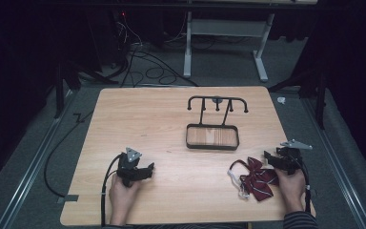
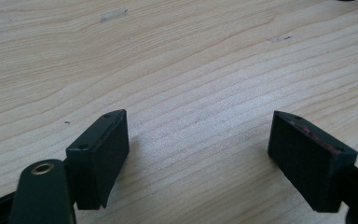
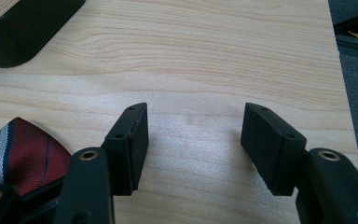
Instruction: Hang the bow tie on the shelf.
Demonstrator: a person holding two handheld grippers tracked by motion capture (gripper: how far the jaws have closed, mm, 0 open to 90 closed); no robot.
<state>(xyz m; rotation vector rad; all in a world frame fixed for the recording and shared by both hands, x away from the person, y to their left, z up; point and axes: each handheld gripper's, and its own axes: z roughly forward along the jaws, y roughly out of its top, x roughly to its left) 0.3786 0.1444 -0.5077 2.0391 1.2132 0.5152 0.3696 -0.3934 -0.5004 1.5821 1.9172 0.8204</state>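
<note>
Your wooden table (image 1: 171, 143), black wire rack (image 1: 213, 129), then the bow tie.
The striped maroon bow tie (image 1: 257, 179) (soft fabric, white cord) lies near right, just beside your right gripper (image 3: 193, 140), its jaws apart over bare grain; your left gripper (image 2: 198, 154) gapes too, near left.

In the high view the person's forearms are cut off by the bottom edge, and the near edge of the surface (image 1: 181, 220) meets that same border. The bow tie (image 3: 21, 156) in the right gripper view is partly covered by the right claw (image 3: 193, 140) and cut by the left edge. The black tray (image 3: 25, 28) (a corner of it) leaves that picture at the top left.
</note>
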